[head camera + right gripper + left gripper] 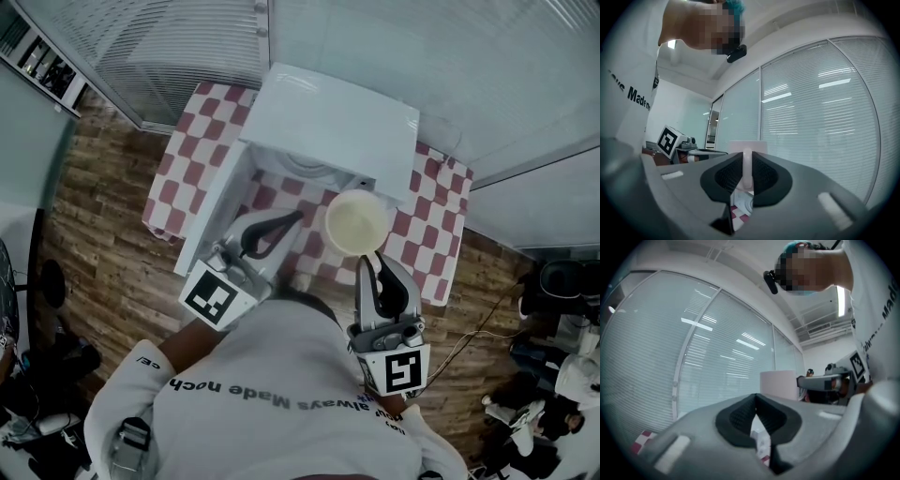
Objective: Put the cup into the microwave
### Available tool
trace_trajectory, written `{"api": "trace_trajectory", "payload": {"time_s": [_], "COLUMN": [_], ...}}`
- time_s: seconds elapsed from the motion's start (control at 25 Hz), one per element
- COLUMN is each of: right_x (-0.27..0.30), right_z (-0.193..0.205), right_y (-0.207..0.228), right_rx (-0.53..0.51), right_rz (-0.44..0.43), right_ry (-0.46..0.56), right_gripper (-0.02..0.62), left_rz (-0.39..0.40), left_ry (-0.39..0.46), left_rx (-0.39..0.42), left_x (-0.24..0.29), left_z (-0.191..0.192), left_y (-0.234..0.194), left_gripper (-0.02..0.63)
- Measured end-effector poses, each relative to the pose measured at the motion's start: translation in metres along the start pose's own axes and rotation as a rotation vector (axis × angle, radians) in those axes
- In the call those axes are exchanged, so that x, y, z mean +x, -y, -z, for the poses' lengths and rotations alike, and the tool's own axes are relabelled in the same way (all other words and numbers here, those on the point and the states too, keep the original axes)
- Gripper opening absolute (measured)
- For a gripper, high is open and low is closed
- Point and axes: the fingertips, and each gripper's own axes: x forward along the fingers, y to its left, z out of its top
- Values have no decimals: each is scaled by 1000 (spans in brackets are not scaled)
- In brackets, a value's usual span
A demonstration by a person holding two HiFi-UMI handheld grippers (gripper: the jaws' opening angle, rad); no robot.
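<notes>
A cream cup (356,223) hangs in front of the white microwave (330,120), whose door (214,204) stands swung open to the left. My right gripper (368,258) is shut on the cup's handle (746,172), and the cup's body (746,146) rises just beyond the jaws. My left gripper (292,218) is shut with nothing in it, just left of the cup and in front of the open cavity (305,169). In the left gripper view the jaws meet at a point (755,398), and the cup (778,383) shows beyond them.
The microwave stands on a table with a red-and-white checked cloth (183,164). Glass walls with blinds (169,47) close the far side. Wood floor (94,244) lies all around, with dark equipment and cables (553,300) at the right.
</notes>
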Motion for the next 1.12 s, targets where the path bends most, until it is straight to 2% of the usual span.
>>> {"api": "trace_trajectory", "payload": {"time_s": [0.44,0.84,1.12], "right_x": [-3,12,32], "right_z": [13,24,49], "right_y": [46,49,42], "right_rx": [18,30,62], "right_rz": [-13,0,14], "right_ry": [-11,-21,-67], "right_gripper": [41,41,41], "left_rz": [-23,-24,-19], "left_ry": [-6,-13,-38], "left_rx": [-3,1,-24], "left_x": [42,45,41], "left_z": [11,11,31], "left_y": [8,-13,-37], "left_gripper": [5,5,5]}}
